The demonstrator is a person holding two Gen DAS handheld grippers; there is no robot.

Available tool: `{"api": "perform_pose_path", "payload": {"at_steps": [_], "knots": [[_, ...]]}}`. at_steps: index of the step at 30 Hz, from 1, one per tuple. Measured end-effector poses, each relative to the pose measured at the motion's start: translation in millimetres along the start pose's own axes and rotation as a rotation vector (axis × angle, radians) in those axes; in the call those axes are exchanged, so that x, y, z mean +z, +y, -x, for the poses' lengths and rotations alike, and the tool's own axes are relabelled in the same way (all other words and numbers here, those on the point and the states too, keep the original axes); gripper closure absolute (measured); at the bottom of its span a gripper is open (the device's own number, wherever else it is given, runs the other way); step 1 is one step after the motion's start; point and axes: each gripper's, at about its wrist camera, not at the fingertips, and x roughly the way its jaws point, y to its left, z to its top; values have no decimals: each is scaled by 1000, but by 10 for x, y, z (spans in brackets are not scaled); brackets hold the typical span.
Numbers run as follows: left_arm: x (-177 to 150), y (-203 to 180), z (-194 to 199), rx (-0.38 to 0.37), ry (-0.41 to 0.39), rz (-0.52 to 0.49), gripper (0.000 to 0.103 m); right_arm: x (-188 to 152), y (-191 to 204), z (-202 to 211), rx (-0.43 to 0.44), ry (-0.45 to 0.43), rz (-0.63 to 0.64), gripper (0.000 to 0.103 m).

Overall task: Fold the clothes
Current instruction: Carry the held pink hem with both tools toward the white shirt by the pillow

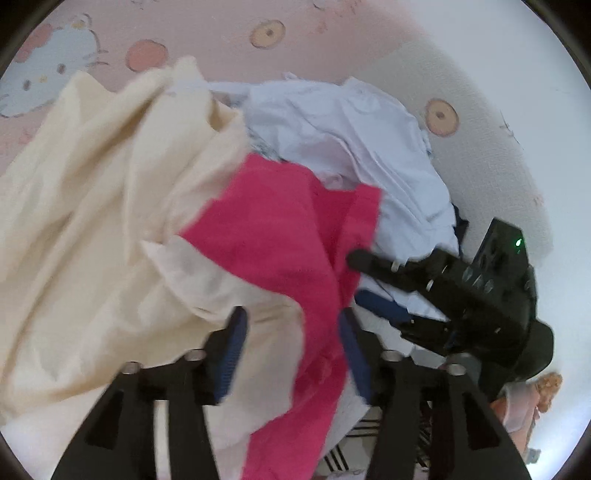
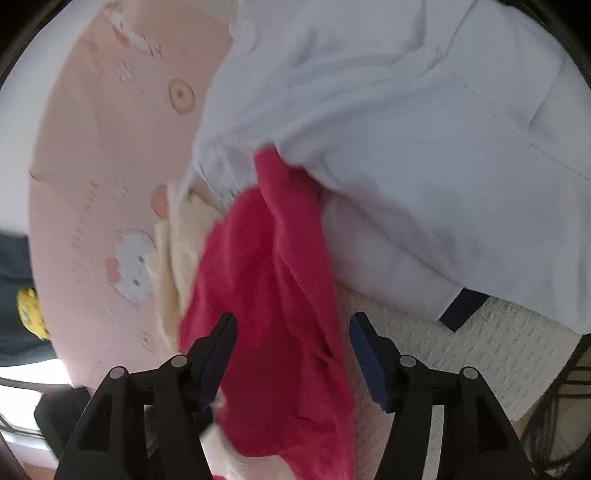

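I see a heap of clothes on a pink cartoon-print sheet (image 1: 207, 22), probably a bed: a cream garment (image 1: 92, 192) on the left side, a white garment (image 1: 354, 140) at the back, and a pink garment (image 1: 273, 236) crumpled between them, partly under the white one. None of them lies folded. My left hand-held gripper (image 1: 291, 354) is spread, with cream and pink cloth lying between its fingers, but I cannot say it holds anything. My right hand-held gripper (image 2: 291, 358) is also spread, and the pink garment (image 2: 266, 280) runs down between its fingers; in the left view its tip touches the pink edge. The pink garment lies as a long twisted band, its long axis going from the white garment toward me, one end tucked under the white cloth. To do this step well, I think I should pinch only one layer of pink near an edge or corner, keep the cream cloth out of the grip, and pull along the band so it slides free without dragging the heap.
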Motion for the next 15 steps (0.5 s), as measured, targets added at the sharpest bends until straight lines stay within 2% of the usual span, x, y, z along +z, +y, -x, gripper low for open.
{"api": "perform_pose_path", "payload": {"at_steps": [3,5,6,10,15], "knots": [[92,17,81,16,-33,-12,45,-20,19,-17,-14,7,14,40],[180,-2,70,49,-40,-42,45,-15,11,1,-9,-6,5,35],[229,-18,46,75,-41,-62,45,-10,2,6,-10,-13,-3,35],[416,-32,-89,100,-17,-105,45,12,-14,-41,-14,4,-15,34],[583,8,-273,30,41,-81,45,46,1,-109,0,15,-25,34]]}}
